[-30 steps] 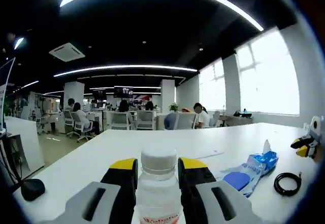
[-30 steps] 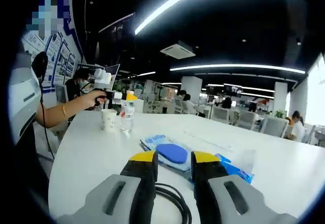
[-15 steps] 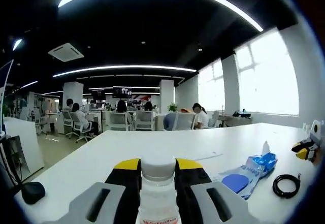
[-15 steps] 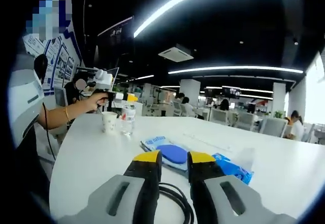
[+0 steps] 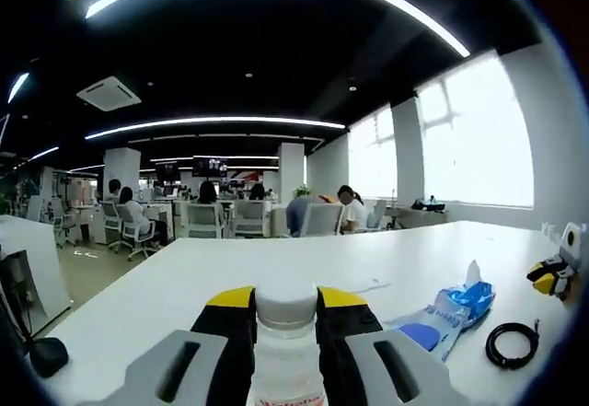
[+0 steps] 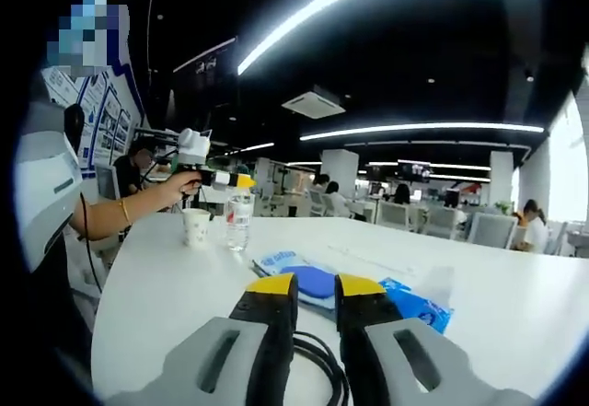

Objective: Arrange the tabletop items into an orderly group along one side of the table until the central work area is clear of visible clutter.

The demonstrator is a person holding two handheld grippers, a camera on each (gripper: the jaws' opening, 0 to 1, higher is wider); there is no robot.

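Standing upright, the water bottle (image 5: 286,351) is pinched at its neck by the left gripper (image 5: 285,309) beside a paper cup (image 6: 196,226), while the right gripper (image 6: 314,295), pressed nearly together, is held over the black cable (image 6: 317,369).

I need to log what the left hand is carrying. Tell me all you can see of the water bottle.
The water bottle is clear plastic with a white screw cap and a red-printed label, upright. The left gripper is shut on its neck just under the cap. In the right gripper view it hangs above the white table, beside a paper cup.
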